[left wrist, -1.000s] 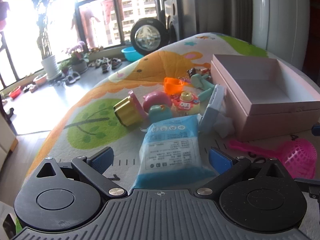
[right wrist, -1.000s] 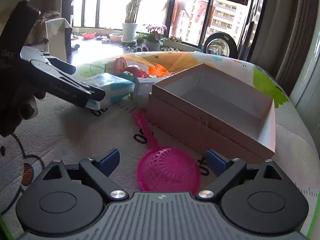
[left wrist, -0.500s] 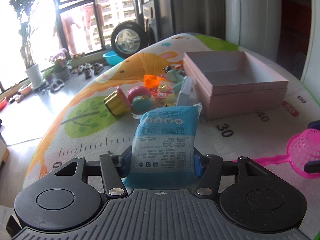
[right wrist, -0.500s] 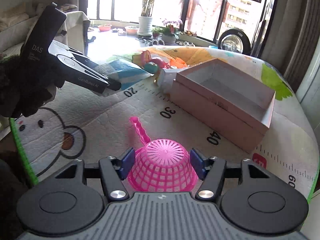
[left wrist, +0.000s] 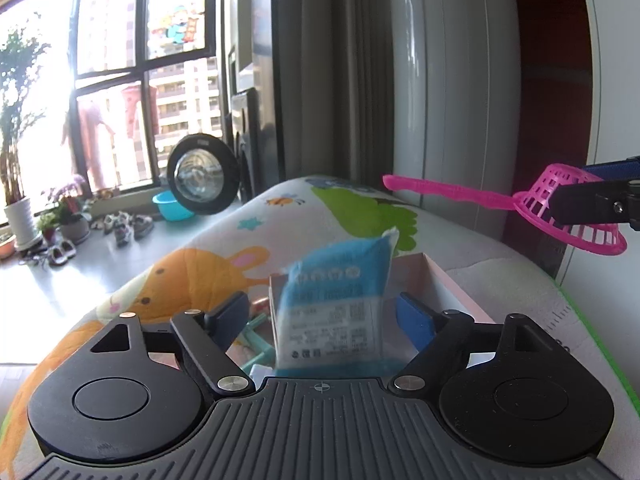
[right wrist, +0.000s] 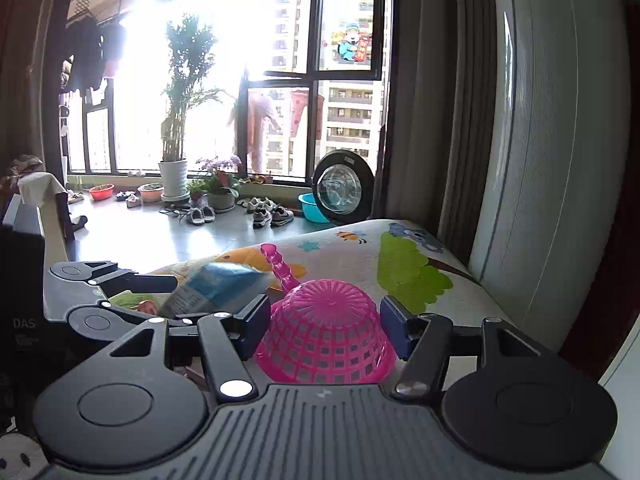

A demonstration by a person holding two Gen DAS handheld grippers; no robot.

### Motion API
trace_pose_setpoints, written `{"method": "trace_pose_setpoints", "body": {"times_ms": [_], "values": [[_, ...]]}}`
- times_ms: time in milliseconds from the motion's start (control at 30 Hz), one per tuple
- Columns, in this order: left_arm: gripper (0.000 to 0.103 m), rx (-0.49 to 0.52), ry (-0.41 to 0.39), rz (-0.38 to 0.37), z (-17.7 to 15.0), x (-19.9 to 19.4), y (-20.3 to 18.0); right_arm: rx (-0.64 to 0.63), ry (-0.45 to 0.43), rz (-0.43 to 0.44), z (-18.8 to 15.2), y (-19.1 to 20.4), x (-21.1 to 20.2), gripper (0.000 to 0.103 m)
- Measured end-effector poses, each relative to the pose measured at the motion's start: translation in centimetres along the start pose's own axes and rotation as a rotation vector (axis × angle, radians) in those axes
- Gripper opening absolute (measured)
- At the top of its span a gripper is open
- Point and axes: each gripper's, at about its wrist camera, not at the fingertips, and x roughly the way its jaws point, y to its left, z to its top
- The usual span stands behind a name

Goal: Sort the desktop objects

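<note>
My left gripper [left wrist: 322, 314] just let go, jaws opening, blue pack [left wrist: 334, 304] dropping over the pink box [left wrist: 444, 280]; right gripper [right wrist: 325, 326] pinching the strainer [right wrist: 326, 336].

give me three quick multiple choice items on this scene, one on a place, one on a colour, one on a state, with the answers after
1. Where is the blue and white tissue packet?
A. between the left gripper's fingers, above the pink cardboard box
B. flat on the mat
C. on the windowsill

2. What colour is the plastic mesh strainer scoop?
A. green
B. pink
C. yellow

3. How is the strainer scoop held?
A. lying loose on the mat
B. hanging by its handle
C. dome up between the right gripper's pads

Answers: 1 A, the packet stands between the opening jaws, clear of both pads, with the box edge behind it. 2 B, both views show it bright pink. 3 C, both pads press the upturned basket's sides.
</note>
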Motion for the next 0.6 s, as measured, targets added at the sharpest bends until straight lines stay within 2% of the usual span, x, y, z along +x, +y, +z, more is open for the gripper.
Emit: {"method": "trace_pose_setpoints", "body": {"times_ms": [67, 133, 233, 333, 367, 433, 467, 533, 600], "values": [[0.087, -0.031, 0.023, 0.002, -0.8, 0.3, 0.7, 0.038, 0.042, -0.011, 0.0, -0.7, 2.5, 0.061], [0.096, -0.042, 0.022, 0.009, -2.6, -0.9, 1.7, 0.077, 0.084, -0.013, -0.4, -1.0, 5.1, 0.061], [0.096, -0.024, 0.036, 0.053, -5.3, -2.9, 2.8, 0.132, 0.156, -0.036, -1.6, -1.0, 9.1, 0.061], [0.097, -0.063, 0.095, 0.065, -7.5, -3.8, 4.4, 0.230, 0.253, -0.093, -3.3, -0.6, 12.4, 0.061], [0.097, -0.075, 0.109, 0.072, -8.1, -4.1, 4.8, 0.258, 0.284, -0.087, -3.8, -0.4, 13.1, 0.062], [0.098, -0.095, 0.125, 0.089, -9.3, -4.6, 5.8, 0.295, 0.331, -0.004, -4.5, 0.2, 13.3, 0.065], [0.100, -0.106, 0.129, 0.099, -10.0, -5.1, 6.3, 0.297, 0.323, 0.017, -4.5, 0.5, 12.6, 0.071], [0.100, -0.129, 0.135, 0.124, -11.0, -5.7, 7.3, 0.266, 0.271, 0.000, -3.9, 0.9, 11.4, 0.078], [0.100, -0.145, 0.143, 0.144, -11.9, -6.0, 7.9, 0.223, 0.231, -0.033, -2.9, 1.3, 10.7, 0.079]]}}
